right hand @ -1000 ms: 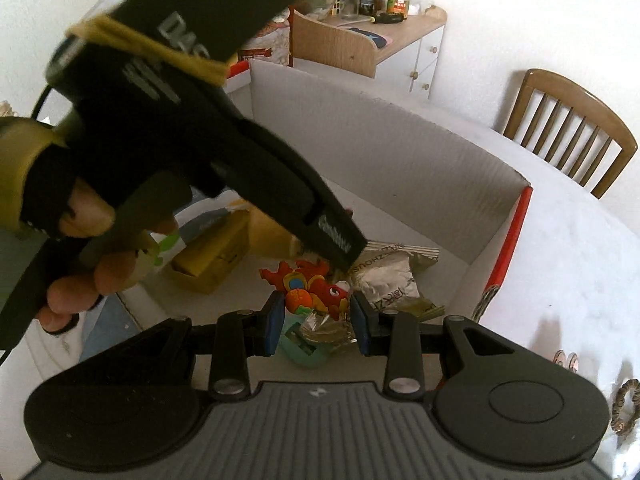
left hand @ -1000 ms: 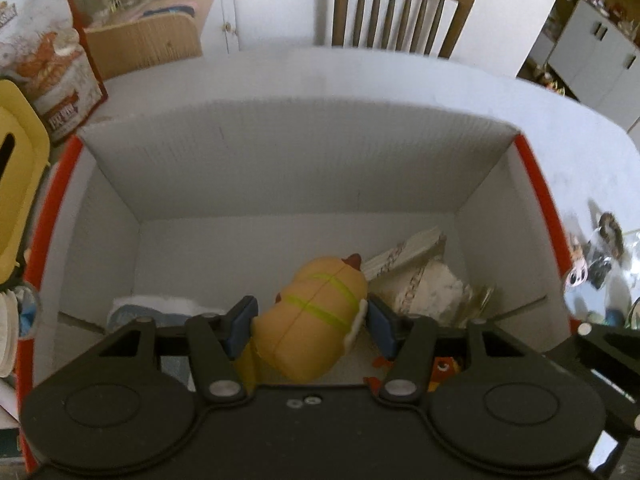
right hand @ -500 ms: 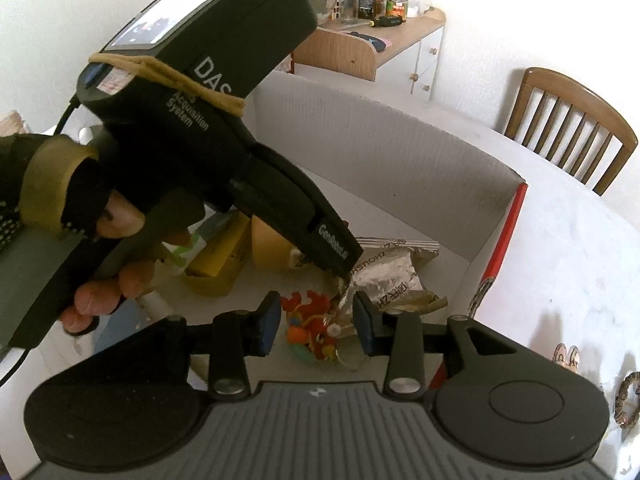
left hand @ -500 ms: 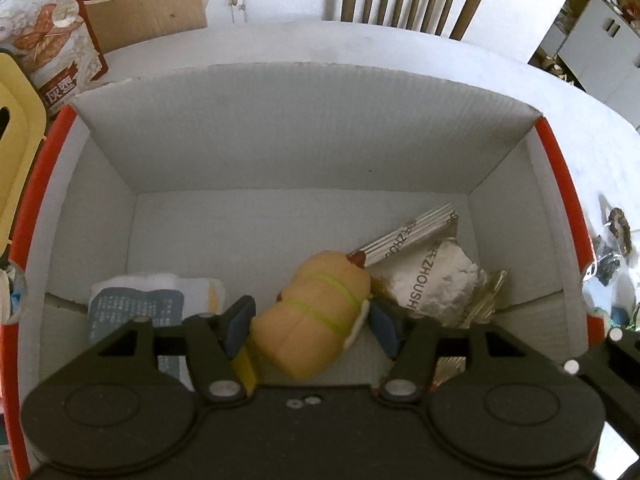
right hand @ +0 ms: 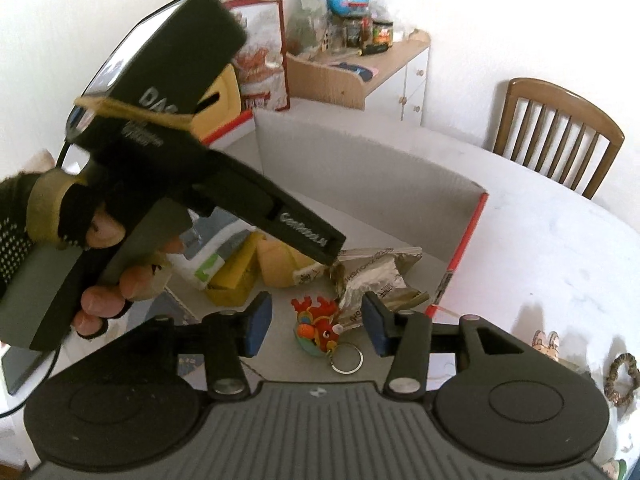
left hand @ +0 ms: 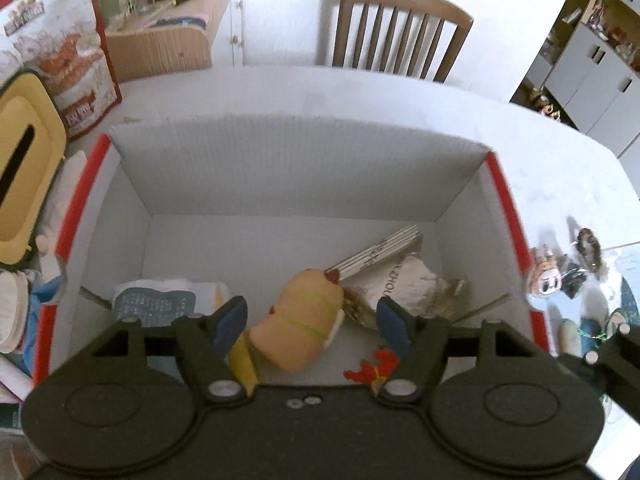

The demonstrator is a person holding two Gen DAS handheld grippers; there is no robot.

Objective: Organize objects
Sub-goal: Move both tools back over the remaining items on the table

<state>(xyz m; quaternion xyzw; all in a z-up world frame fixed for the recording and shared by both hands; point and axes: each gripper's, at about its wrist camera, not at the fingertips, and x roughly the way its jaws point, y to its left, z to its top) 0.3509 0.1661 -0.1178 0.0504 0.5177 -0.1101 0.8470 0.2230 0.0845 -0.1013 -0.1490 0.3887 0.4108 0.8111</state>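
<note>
Left gripper (left hand: 312,322) up close, jaws spread wide, nothing held. Just past the blue pads (left hand: 230,320), a soft tan toy (left hand: 300,324) with yellow-green stripes, lying on the box floor, free of both pads. A yellow thing (left hand: 242,360) tucked beside the toy, near the left pad. A blue and white packet (left hand: 160,304) flat on the floor to the left. A bit of a red dragon keychain (left hand: 372,366) peeking out by the right pad. Behind the toy, a crinkly silver bag (left hand: 404,284) and a thin booklet (left hand: 380,254) leaning against it. All of it inside the white cardboard box (left hand: 300,168) with red edges. Outside the box, on the right, a small doll face (left hand: 544,276) and a brown hair tie (left hand: 588,244) on the white table (left hand: 560,168). On the left, a yellow tissue holder (left hand: 24,180) and a red picture box (left hand: 56,64). Far back, a wooden chair (left hand: 400,28).

Right gripper (right hand: 314,324) also wide open, empty. Down between its pads, the red dragon keychain (right hand: 316,328) with its metal ring, resting on the box floor. Left gripper (right hand: 200,168) big in that view, gripped by a gloved hand (right hand: 100,260).
</note>
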